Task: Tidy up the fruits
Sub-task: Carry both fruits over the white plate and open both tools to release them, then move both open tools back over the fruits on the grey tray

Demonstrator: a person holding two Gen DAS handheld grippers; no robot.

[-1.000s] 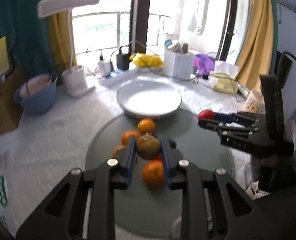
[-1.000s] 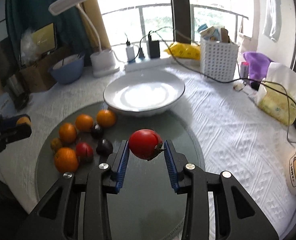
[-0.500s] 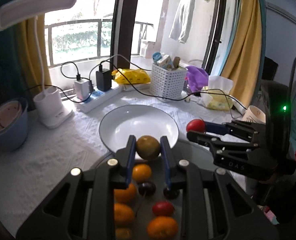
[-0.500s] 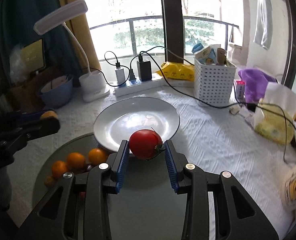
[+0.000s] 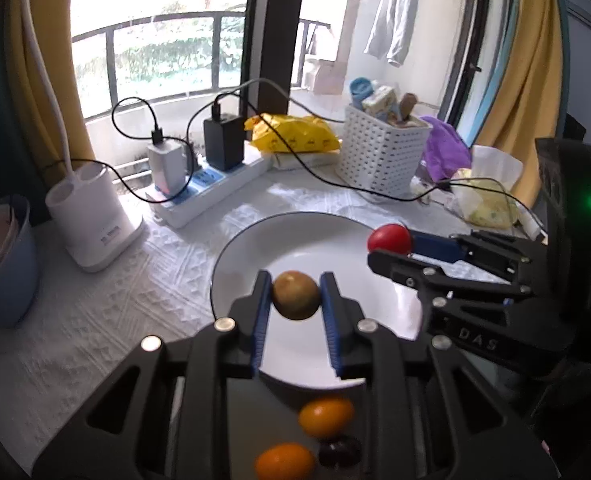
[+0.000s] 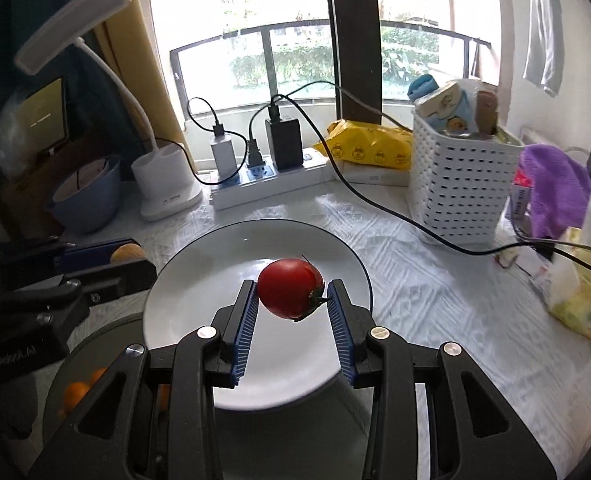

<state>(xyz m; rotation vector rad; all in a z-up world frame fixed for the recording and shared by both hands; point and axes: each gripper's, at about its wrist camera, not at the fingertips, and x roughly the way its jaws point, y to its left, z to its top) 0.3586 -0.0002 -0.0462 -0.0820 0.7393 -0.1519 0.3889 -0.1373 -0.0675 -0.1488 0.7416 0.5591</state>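
Observation:
My left gripper (image 5: 296,294) is shut on a brownish-green round fruit (image 5: 296,295) and holds it above the white plate (image 5: 295,236). My right gripper (image 6: 291,290) is shut on a red tomato (image 6: 289,289), also above the plate (image 6: 199,280). In the left wrist view the right gripper (image 5: 389,246) comes in from the right with the tomato (image 5: 388,238) over the plate's right rim. In the right wrist view the left gripper (image 6: 129,258) shows at the left by the plate's left rim. Oranges (image 5: 326,417) and a dark fruit (image 5: 340,450) lie on the grey round mat (image 6: 107,344).
Behind the plate are a power strip with chargers (image 6: 271,184), a white lamp base (image 6: 167,190), a blue bowl (image 6: 85,196), a white basket (image 6: 461,184), a yellow bag (image 6: 367,146) and a tissue pack (image 6: 579,300). A black cable (image 6: 395,216) crosses the white cloth.
Both grippers moved forward from over the grey mat to above the white plate, each still holding its fruit.

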